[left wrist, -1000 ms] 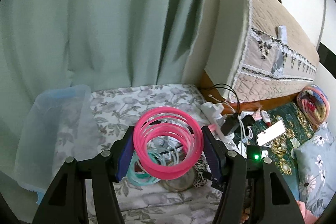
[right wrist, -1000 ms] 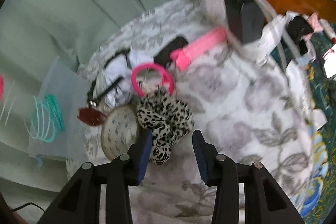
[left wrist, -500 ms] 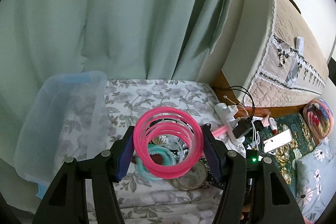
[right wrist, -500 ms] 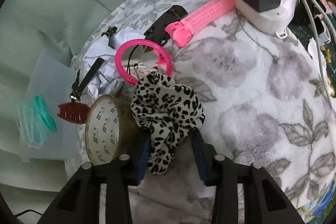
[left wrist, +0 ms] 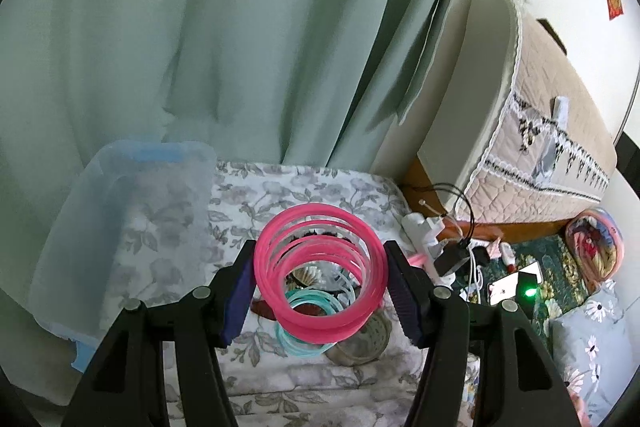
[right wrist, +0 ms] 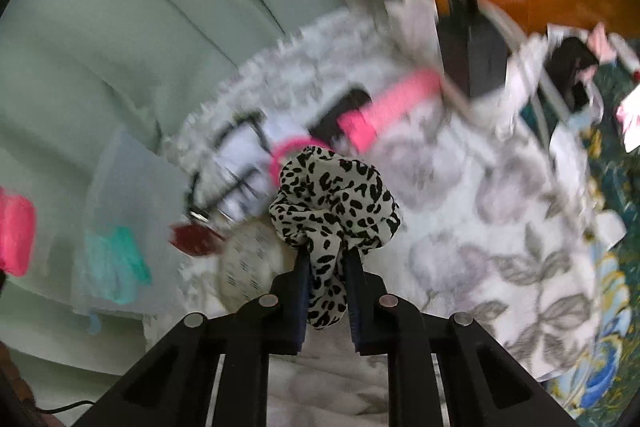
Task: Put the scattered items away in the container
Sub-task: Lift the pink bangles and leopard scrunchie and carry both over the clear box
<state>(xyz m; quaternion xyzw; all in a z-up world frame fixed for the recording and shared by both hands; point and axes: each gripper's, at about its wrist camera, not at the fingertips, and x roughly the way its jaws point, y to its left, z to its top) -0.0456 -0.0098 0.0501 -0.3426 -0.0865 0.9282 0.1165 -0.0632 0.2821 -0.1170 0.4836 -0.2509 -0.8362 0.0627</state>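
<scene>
Left gripper (left wrist: 320, 281): jaws clamped on the two sides of a stack of translucent pink plastic ring bangles (left wrist: 320, 273); stack is held above the floral-print cloth surface (left wrist: 304, 187), rings seen end-on.
Right gripper (right wrist: 326, 265): jaws closed on a black-and-white leopard-print fabric scrunchie (right wrist: 334, 203); scrunchie is pinched at its lower edge and bunched above the fingertips, lifted off the cloth.
Container: clear plastic storage bin with blue trim (left wrist: 120, 219) is seen at the left of the cloth, beside the green curtain (left wrist: 240, 27); its inside looks bare in the left view.
Still on cloth: teal plastic ring bangles (left wrist: 310, 311) lie under the held pink stack; a round tape roll (left wrist: 370, 341) is just beside them.
Right view, blurred: pink ring (right wrist: 286, 155), pink comb-like bar (right wrist: 394, 103), dark red hair claw (right wrist: 194, 239), white crumpled item with black clips (right wrist: 240, 163) are seen behind the scrunchie.
Edge of cloth: white power strip with black charger and cables (left wrist: 444, 243).
</scene>
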